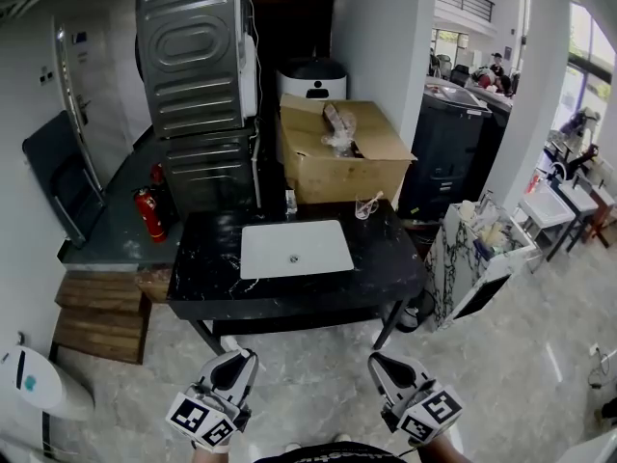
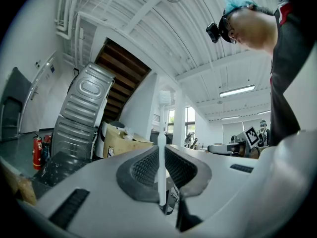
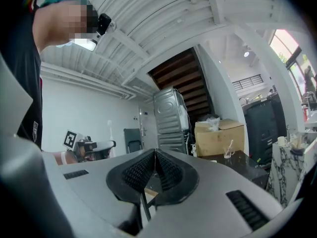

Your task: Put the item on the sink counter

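- The left gripper [image 2: 161, 155] is pinching a slim white stick [image 2: 162, 120]. Its jaws are nearly closed on it, and the stick is poking straight up past the pads.
- The right gripper [image 3: 155, 155] is carrying nothing, its jaws pressing together.
- In the head view both grippers are hovering low, well apart from the black sink counter [image 1: 386, 254].
- The white basin [image 1: 294, 249] is sitting mid-counter, and a clear glass [image 1: 364, 206] is standing near the back edge.
- Behind that, an open cardboard box [image 1: 337, 162] is waiting beside tall grey metal appliances [image 1: 193, 66].
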Demonstrator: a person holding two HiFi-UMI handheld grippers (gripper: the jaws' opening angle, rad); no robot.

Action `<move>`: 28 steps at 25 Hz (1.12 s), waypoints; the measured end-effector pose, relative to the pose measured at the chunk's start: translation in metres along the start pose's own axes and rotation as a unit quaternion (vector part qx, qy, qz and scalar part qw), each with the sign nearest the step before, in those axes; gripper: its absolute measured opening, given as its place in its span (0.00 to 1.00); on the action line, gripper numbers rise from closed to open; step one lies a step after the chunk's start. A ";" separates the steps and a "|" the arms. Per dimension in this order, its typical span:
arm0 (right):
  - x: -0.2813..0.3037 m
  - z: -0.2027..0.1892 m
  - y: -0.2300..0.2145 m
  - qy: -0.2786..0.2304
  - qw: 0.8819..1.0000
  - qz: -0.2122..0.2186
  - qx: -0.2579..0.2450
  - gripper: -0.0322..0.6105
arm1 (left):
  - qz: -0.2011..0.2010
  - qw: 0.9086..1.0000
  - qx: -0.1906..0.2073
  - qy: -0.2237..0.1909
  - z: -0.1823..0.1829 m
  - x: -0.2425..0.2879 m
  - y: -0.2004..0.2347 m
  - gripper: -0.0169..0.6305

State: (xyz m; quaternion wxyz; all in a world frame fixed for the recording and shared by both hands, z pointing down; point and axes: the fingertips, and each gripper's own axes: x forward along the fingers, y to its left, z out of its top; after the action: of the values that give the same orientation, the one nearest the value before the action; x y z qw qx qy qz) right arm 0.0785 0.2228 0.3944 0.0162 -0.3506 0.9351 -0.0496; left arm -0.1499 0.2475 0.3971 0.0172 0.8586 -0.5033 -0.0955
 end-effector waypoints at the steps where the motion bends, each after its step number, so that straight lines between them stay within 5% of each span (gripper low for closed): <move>1: 0.002 0.000 0.002 0.000 1.000 0.000 0.000 0.11 | -0.001 1.000 -0.001 -0.001 0.000 -0.001 0.002 0.09; 18: 0.044 -0.015 0.057 0.013 1.000 -0.005 -0.003 0.11 | -0.021 1.000 -0.008 -0.002 0.002 -0.031 0.053 0.09; 28: 0.078 -0.025 -0.003 0.004 1.000 -0.009 0.023 0.11 | -0.025 1.000 -0.017 0.006 -0.019 0.029 0.078 0.09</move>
State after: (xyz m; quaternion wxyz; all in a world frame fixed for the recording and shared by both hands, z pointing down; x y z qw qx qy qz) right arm 0.0197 0.1713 0.4199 0.0201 -0.3585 0.9305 -0.0731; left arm -0.2003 0.1826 0.4215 0.0326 0.8711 -0.4799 -0.0994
